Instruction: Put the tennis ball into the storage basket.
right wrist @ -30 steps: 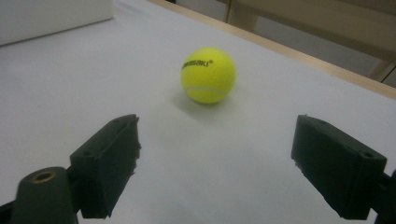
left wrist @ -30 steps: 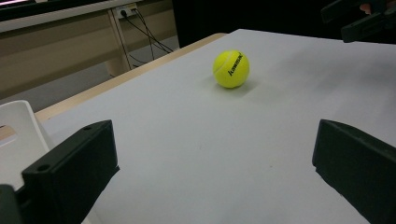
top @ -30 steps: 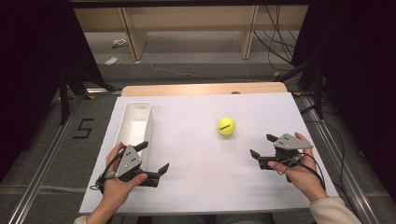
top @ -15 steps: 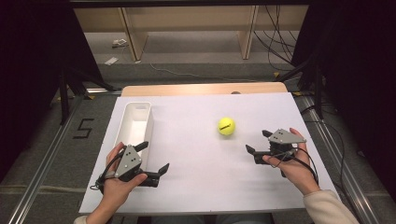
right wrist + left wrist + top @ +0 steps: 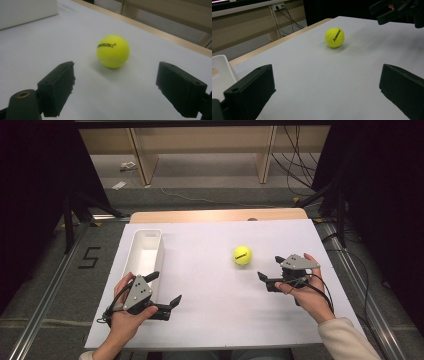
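Unchanged on the white table [image 5: 215,320]: bin [image 5: 145,251] at nine o'clock, left gripper [image 5: 165,291] parked wide-jawed. Right gripper [image 5: 270,271], jaws wide, now nearer the yellow ball [image 5: 242,255], just right of centre.

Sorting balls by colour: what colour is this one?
Yellow-green tennis ball, black lettering; clearest in the right gripper view.

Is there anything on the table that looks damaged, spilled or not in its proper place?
Nothing stands out. The tennis ball sits whole on the white table, apart from both grippers. The white bin lies straight along the left edge. The right gripper is open towards the ball.
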Demonstrator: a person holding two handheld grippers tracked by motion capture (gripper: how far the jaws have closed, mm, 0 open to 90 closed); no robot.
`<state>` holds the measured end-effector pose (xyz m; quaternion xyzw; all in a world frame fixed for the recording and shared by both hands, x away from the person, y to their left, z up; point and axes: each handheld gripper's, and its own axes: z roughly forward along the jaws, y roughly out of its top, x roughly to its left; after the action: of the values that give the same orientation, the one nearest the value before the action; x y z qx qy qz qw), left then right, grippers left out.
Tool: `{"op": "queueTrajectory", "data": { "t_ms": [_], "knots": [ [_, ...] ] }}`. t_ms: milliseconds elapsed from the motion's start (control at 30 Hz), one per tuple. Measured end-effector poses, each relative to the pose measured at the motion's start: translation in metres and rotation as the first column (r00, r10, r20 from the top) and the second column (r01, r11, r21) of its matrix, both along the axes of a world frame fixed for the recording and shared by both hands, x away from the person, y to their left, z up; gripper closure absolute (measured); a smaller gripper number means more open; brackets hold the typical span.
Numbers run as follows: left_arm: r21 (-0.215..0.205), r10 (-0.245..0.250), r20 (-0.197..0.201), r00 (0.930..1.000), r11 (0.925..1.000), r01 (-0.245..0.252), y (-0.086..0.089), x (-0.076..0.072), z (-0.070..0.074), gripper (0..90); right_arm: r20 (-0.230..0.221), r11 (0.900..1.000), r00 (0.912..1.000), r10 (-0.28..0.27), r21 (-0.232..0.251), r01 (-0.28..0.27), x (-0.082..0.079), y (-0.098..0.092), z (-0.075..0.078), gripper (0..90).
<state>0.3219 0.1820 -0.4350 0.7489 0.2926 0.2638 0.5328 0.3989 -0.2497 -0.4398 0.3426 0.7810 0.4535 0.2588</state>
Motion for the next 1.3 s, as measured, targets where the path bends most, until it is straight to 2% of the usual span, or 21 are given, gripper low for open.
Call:
{"op": "queueTrajectory", "data": {
  "t_ms": [900,1300],
  "knots": [
    [-0.004,0.004,0.004,1.0000,1.0000,-0.004,0.000,0.000,0.001,0.0,-0.008,1.000,1.0000,0.000,0.005,0.000,0.031,0.025,-0.001,15.7],
    [0.000,0.004,0.004,1.0000,1.0000,-0.004,0.000,0.000,0.001,0.0,-0.014,1.000,0.9999,-0.008,0.009,0.008,0.039,0.030,-0.003,15.8]
  ]
}}
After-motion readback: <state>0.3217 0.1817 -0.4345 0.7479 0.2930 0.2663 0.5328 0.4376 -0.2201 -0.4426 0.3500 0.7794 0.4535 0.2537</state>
